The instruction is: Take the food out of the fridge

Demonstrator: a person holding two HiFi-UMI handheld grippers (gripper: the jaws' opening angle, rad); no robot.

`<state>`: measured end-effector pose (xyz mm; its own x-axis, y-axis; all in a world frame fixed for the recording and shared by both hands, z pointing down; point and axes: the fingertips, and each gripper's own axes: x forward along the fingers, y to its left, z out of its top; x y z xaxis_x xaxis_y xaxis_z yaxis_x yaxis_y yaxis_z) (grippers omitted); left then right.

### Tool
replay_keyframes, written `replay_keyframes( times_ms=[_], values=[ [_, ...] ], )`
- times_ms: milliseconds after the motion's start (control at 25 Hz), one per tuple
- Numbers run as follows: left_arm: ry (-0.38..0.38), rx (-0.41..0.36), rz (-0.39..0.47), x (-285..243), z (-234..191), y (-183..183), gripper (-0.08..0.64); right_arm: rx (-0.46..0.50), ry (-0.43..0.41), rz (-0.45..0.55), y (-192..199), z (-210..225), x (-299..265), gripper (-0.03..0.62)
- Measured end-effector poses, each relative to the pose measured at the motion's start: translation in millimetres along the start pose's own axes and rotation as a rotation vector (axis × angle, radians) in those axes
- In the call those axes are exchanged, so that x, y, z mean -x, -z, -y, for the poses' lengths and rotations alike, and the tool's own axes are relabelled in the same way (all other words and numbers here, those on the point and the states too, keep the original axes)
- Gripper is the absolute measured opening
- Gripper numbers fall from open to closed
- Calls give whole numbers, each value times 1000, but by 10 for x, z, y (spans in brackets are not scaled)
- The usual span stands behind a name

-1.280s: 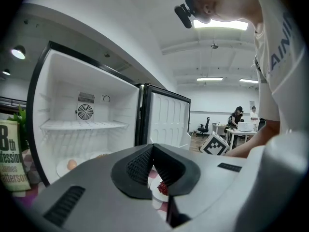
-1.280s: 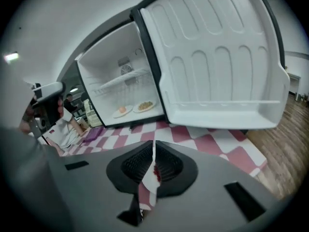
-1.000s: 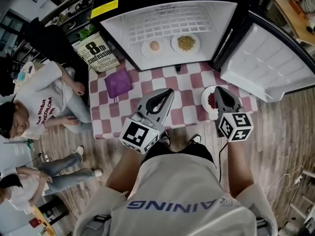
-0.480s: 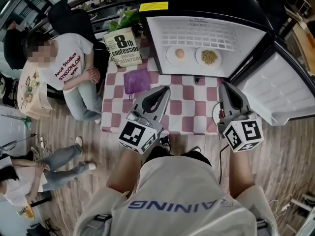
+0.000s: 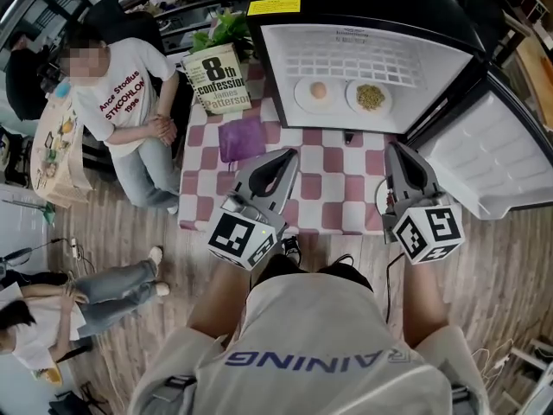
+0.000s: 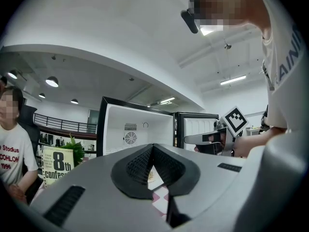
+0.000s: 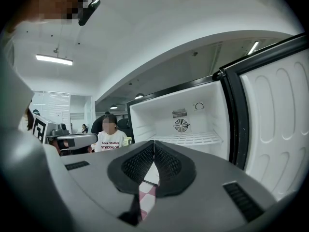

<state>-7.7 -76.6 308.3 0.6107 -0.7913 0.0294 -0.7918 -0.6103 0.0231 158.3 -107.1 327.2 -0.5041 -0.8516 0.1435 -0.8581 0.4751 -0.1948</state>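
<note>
The open fridge (image 5: 363, 46) holds two white plates on its floor: one with a pale egg-like piece (image 5: 318, 92), one with a heap of brownish grains (image 5: 371, 97). My left gripper (image 5: 288, 158) hovers over the checkered table (image 5: 321, 188), shut and empty. In its own view the left gripper (image 6: 153, 147) points level at the fridge (image 6: 137, 129). My right gripper (image 5: 397, 152) is also shut on nothing, above a third white plate (image 5: 378, 199) that it mostly hides. In its own view the right gripper (image 7: 154, 142) faces the fridge's wire shelf (image 7: 188, 138).
The fridge door (image 5: 488, 167) stands open at the right. A purple cloth (image 5: 242, 138), a book (image 5: 220, 80), a plant (image 5: 223, 35) and a small black object (image 5: 348, 137) are on the table. One person (image 5: 121, 111) sits at the left, another lower left.
Both grippers have risen off the table and drawn back a little. The plate with red food is now mostly hidden under the right gripper. Little has moved in the last half second.
</note>
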Motion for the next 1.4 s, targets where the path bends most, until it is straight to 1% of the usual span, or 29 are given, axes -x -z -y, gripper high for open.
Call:
replay_keyframes(
  times_ms=[160, 280, 400, 560, 640, 720, 800, 920, 1120, 1200, 1280, 1400],
  values=[
    [-5, 10, 0, -1, -26, 22, 6, -8, -2, -7, 36, 2, -53, 23],
    [-8, 16, -3, 9, -56, 53, 6, -39, -11, -25, 106, -3, -123, 23],
    [-15, 20, -6, 38, -124, 85, 6, -118, -18, -62, 238, 19, -272, 23],
    [-34, 32, -24, 90, -254, 178, 6, -235, -15, -136, 539, 61, -585, 25],
    [-42, 33, -34, 113, -320, 229, 6, -312, -13, -176, 717, 82, -773, 30],
    [-48, 32, -42, 137, -385, 271, 6, -404, -4, -215, 898, 110, -958, 109],
    [-56, 33, -47, 151, -470, 306, 6, -509, 13, -249, 1078, 158, -1150, 123],
    [-66, 47, -58, 156, -607, 387, 6, -687, 38, -274, 1346, 231, -1427, 132],
    [-68, 74, -83, 154, -769, 539, 6, -991, 119, -253, 1741, 392, -1815, 133],
    [-68, 79, -90, 136, -824, 574, 6, -1096, 146, -251, 1880, 460, -1984, 133],
    [-69, 81, -98, 118, -874, 611, 6, -1160, 170, -253, 1992, 527, -2143, 135],
    [-69, 92, -109, 96, -938, 674, 6, -1213, 209, -265, 2126, 632, -2329, 135]
  ],
)
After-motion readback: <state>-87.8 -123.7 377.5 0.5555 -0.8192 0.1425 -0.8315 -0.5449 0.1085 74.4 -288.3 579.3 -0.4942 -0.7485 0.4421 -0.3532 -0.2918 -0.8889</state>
